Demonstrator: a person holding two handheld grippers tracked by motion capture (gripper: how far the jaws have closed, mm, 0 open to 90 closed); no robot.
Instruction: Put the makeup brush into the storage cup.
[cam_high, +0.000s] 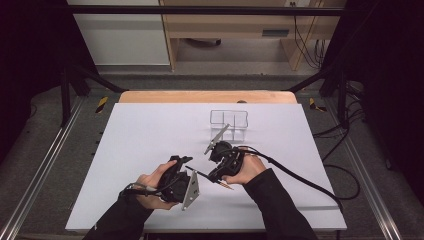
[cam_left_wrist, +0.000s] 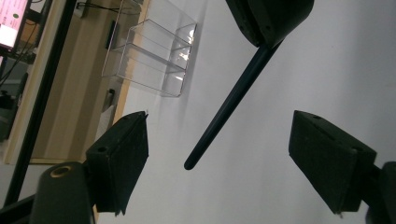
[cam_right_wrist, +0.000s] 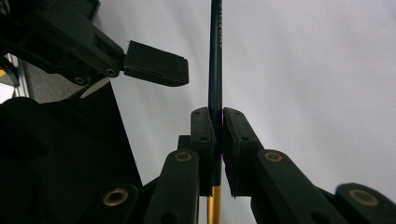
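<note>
The right gripper has its fingers closed on a pen, pinching the dark barrel a little above its gold end, which pokes out below the pads in the right gripper view. The rest of the barrel runs straight on past the fingers toward the left gripper. That one stands wide open: in the left gripper view its two fingers sit well apart on either side, and the pen's dark tip hangs between them, touching neither. From the high view the two grippers meet near the front middle of the table, the left gripper held low and to the left, the right gripper just beside it, with the pen bridging the short gap between them above the white surface. A hand wraps each tool, dark sleeves coming in from the near edge, and a black cable trails off to the right from the right gripper. Farther back, beyond the right gripper, a clear box with dividers stands on the table, well apart from the pen.
</note>
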